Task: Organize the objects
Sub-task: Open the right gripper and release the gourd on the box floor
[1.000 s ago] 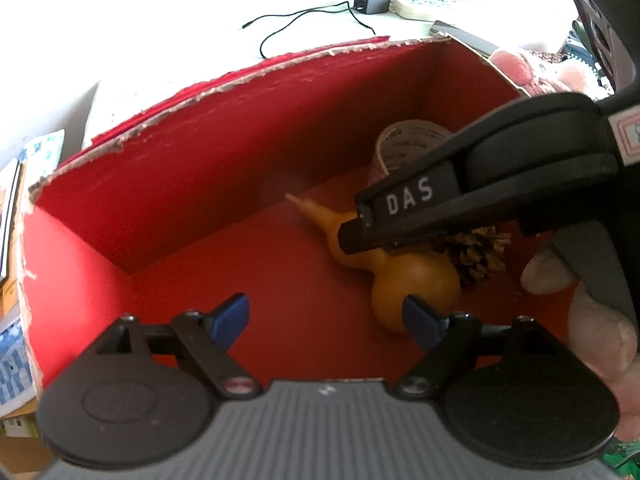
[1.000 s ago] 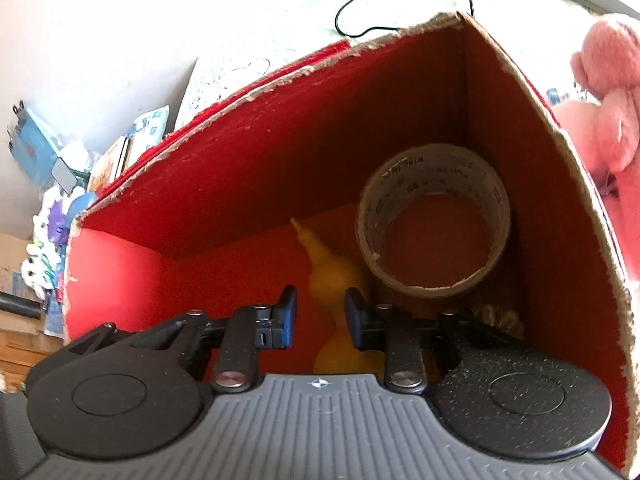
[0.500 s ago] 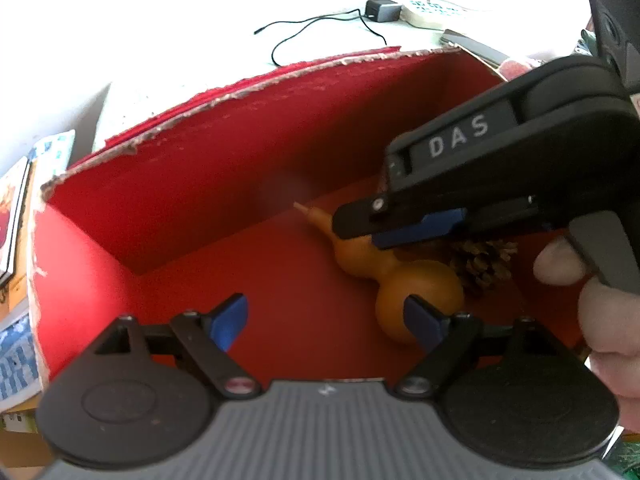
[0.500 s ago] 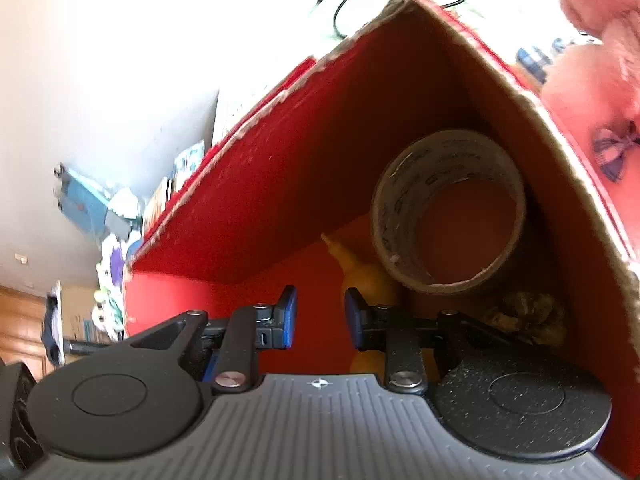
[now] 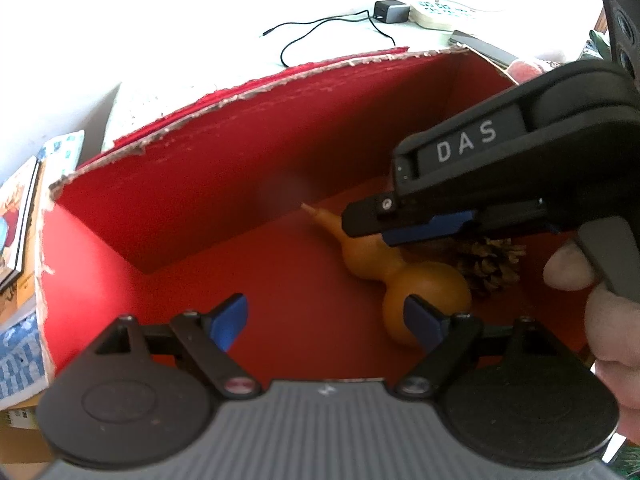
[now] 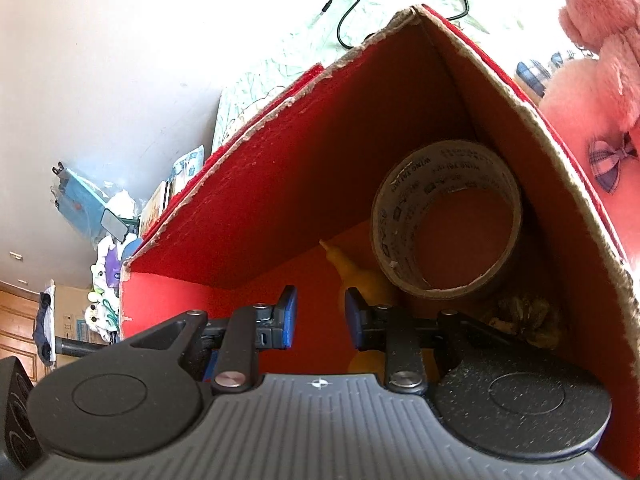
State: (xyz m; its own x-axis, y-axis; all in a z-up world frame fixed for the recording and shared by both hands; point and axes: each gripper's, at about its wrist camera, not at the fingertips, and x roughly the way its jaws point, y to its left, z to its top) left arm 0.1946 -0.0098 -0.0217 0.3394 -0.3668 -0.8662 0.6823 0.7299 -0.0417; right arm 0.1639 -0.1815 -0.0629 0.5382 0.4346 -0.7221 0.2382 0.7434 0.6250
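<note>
Gourd [image 5: 404, 276], pinecone [image 5: 490, 264], tape roll [image 6: 446, 220] in red box [image 5: 200, 184]; both tongs apparently empty, left [image 5: 326, 320] wide, right [image 6: 320, 320] narrower.

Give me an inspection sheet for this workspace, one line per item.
Surface: pale table, strongly lit, with a patterned cloth behind the box.
Job's things: red cardboard box, open on top, holds a yellow gourd, a pine cone and a tape roll propped in its far corner.
Clutter: pink plush toy beside the box; books at its other end.
Grippers: left gripper open, empty, at the box's near edge; right gripper open, empty, above the gourd.
Cables: black cable with adapter behind the box.
Surroundings: wall, piled toys, wooden furniture.
</note>
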